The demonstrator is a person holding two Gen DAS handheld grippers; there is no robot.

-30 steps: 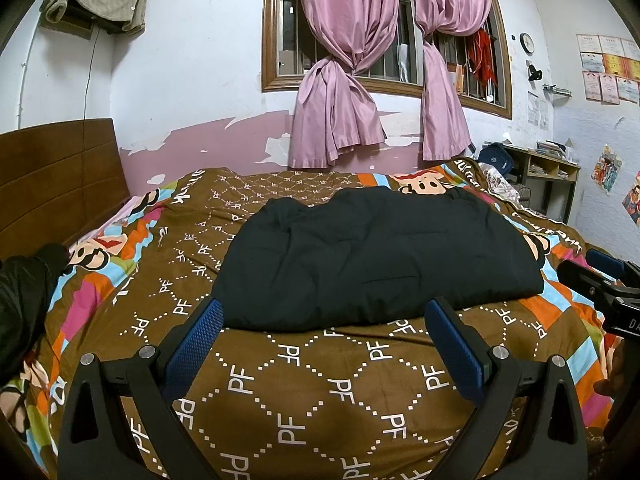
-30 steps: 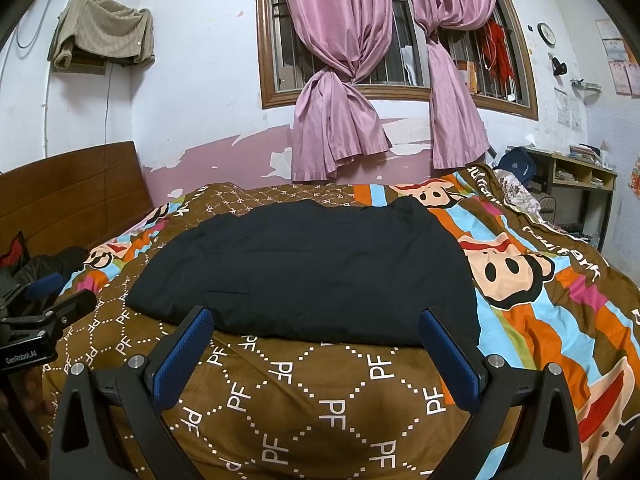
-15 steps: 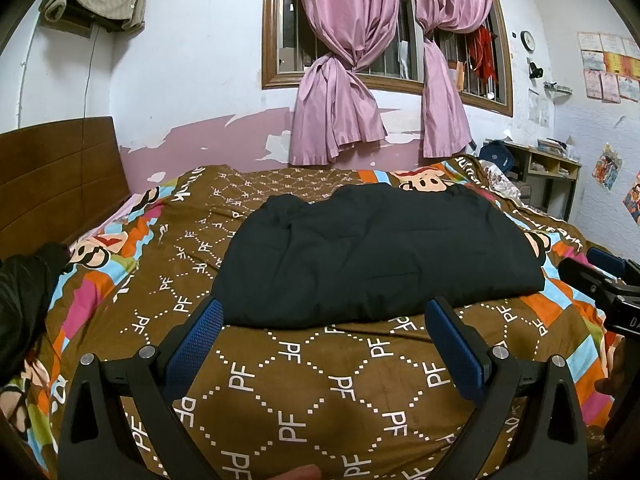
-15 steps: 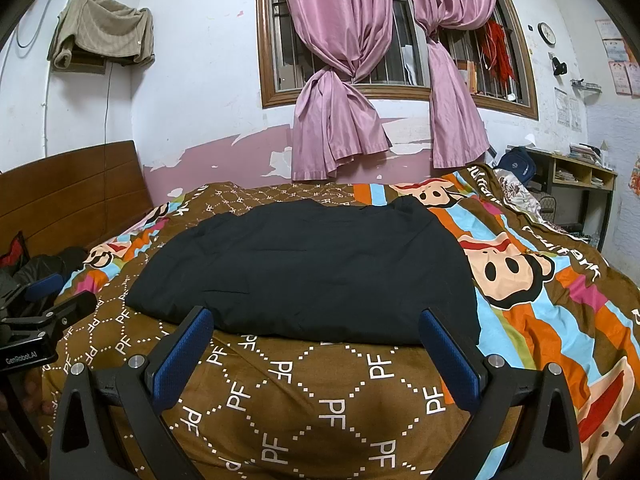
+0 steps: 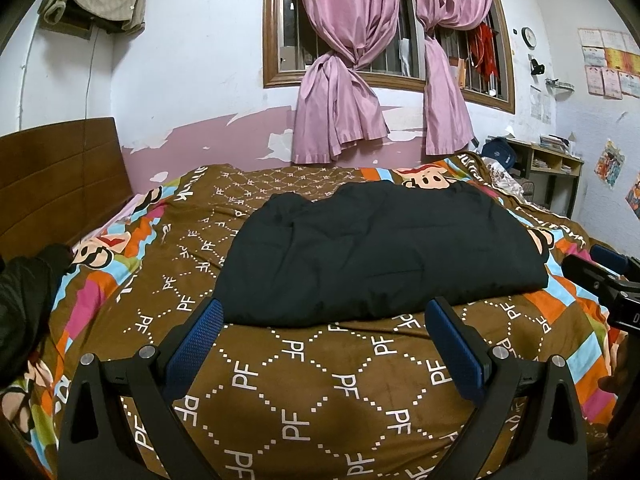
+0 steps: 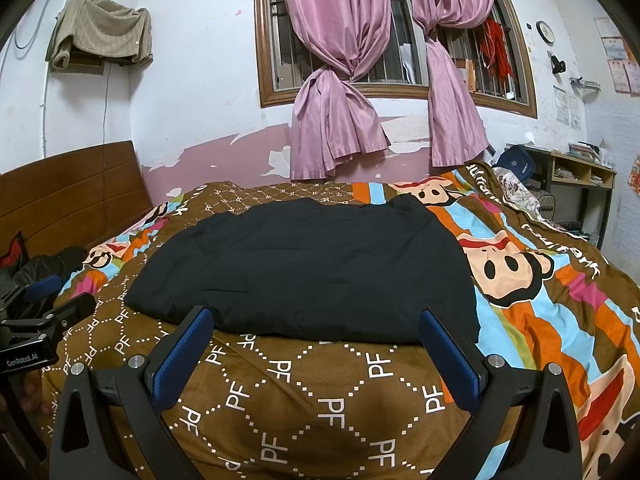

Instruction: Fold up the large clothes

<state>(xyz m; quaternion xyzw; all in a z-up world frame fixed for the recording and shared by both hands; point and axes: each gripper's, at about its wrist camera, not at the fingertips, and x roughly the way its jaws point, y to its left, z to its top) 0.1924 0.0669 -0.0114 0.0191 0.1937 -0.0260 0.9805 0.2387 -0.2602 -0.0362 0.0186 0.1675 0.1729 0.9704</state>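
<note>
A large black garment (image 5: 372,252) lies folded into a flat block on the brown patterned bedspread (image 5: 304,392); it also shows in the right wrist view (image 6: 312,268). My left gripper (image 5: 324,316) is open and empty, held just short of the garment's near edge. My right gripper (image 6: 316,320) is open and empty too, at the same near edge. Each gripper appears at the edge of the other's view, the right one (image 5: 608,280) and the left one (image 6: 36,328).
A wooden headboard (image 5: 56,184) stands at the left with another dark garment (image 5: 28,300) beside it. A window with pink curtains (image 5: 340,80) is behind the bed. A desk (image 5: 556,168) stands at the far right.
</note>
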